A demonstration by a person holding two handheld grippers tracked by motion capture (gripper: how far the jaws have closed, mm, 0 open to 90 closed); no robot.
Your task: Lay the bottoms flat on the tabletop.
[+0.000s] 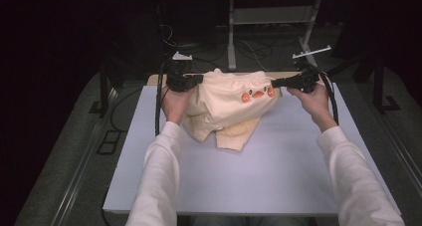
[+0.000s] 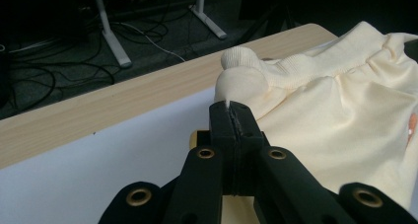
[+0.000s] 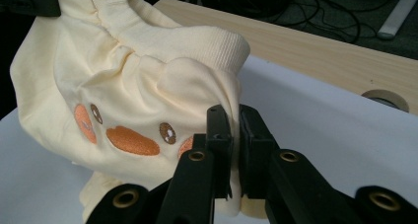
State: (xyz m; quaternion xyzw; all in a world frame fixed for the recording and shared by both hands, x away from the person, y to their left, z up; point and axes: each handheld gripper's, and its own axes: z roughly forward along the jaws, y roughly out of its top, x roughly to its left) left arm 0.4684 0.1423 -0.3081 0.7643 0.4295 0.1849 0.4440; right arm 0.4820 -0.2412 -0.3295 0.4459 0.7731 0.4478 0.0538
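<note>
- My left gripper [image 1: 199, 79] is clamped on the cream shorts [image 1: 230, 104] at one waistband corner; right gripper [image 1: 276, 81] is clamped on the opposite corner.
- Shorts hang stretched between both grippers, leg ends touching the white board [image 1: 259, 176].
- Right gripper view gives me the orange face embroidery [image 3: 132, 140] just left of its jaws; left gripper view gives only an orange sliver at the edge.
</note>
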